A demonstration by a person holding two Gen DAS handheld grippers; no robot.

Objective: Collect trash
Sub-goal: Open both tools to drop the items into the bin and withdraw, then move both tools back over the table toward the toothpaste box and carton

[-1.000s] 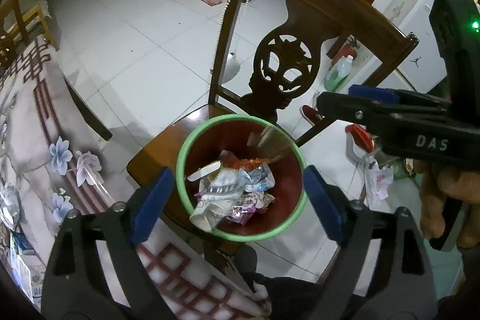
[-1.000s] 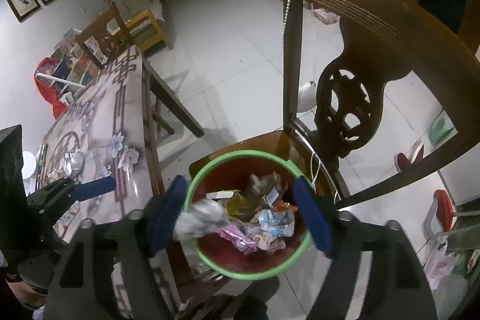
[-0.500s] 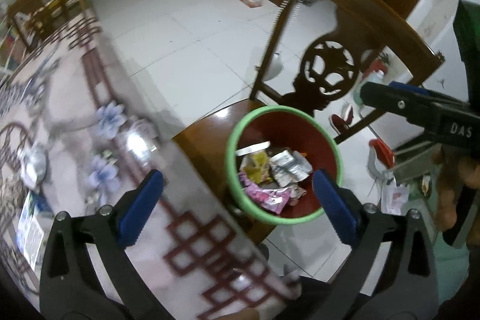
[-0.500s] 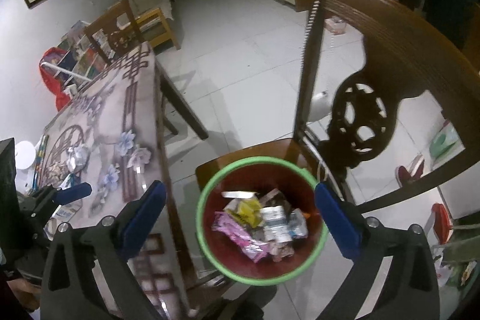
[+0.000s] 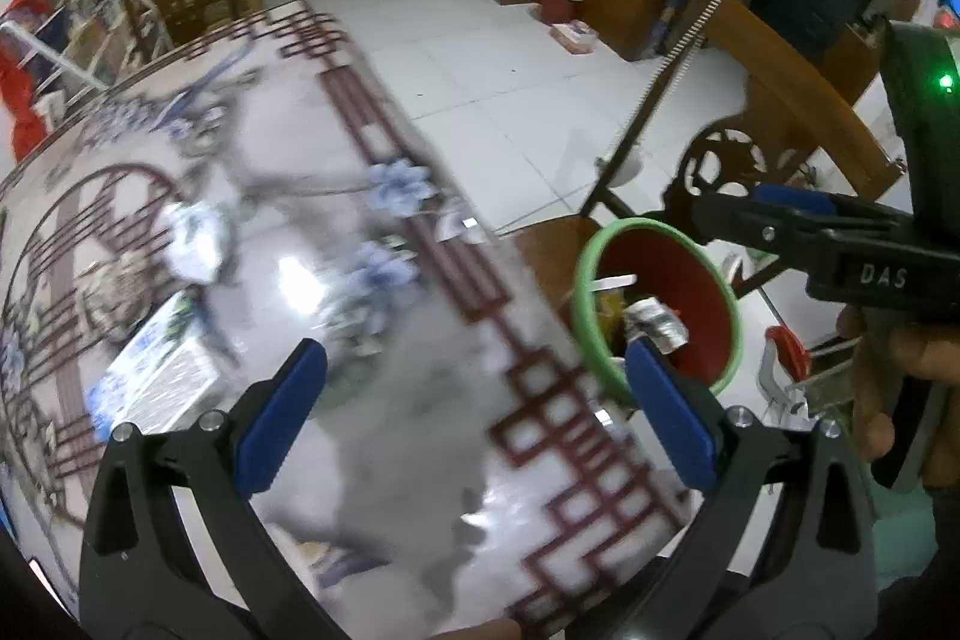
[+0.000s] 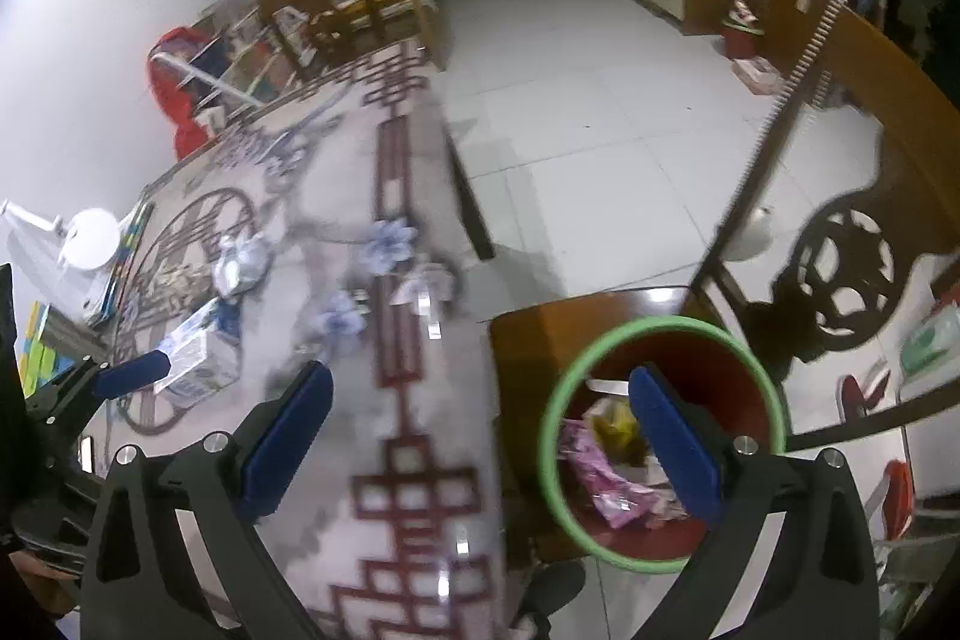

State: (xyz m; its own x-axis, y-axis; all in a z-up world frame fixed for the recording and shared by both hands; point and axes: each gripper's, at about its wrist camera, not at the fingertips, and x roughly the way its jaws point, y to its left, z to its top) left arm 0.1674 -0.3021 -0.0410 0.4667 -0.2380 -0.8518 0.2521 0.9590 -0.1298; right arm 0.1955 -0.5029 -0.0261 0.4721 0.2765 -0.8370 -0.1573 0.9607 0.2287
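Spread wide, the jaws of the left gripper [image 5: 474, 400] are seen with nothing between them, having just been opening; the blue pads [image 5: 279, 415] hang above the patterned surface [image 5: 420, 400], and the right-hand pad overlaps the rim of the bin in the picture. The jaws of the right gripper [image 6: 477, 439] are likewise held wide and empty, also freshly opened, with the surface's edge running between the pads. The green-rimmed red bin [image 6: 663, 445] is set on the seat of a wooden chair [image 6: 528, 340], just beside the surface's edge; crumpled wrappers [image 6: 606, 484] are seen lying inside it. Farther along the surface a small box [image 6: 198, 358] and some blurred litter [image 6: 240, 262] are made out, well apart from both grippers. Beyond the edge, open white floor tiles [image 6: 570, 112] are left free up to the far furniture.
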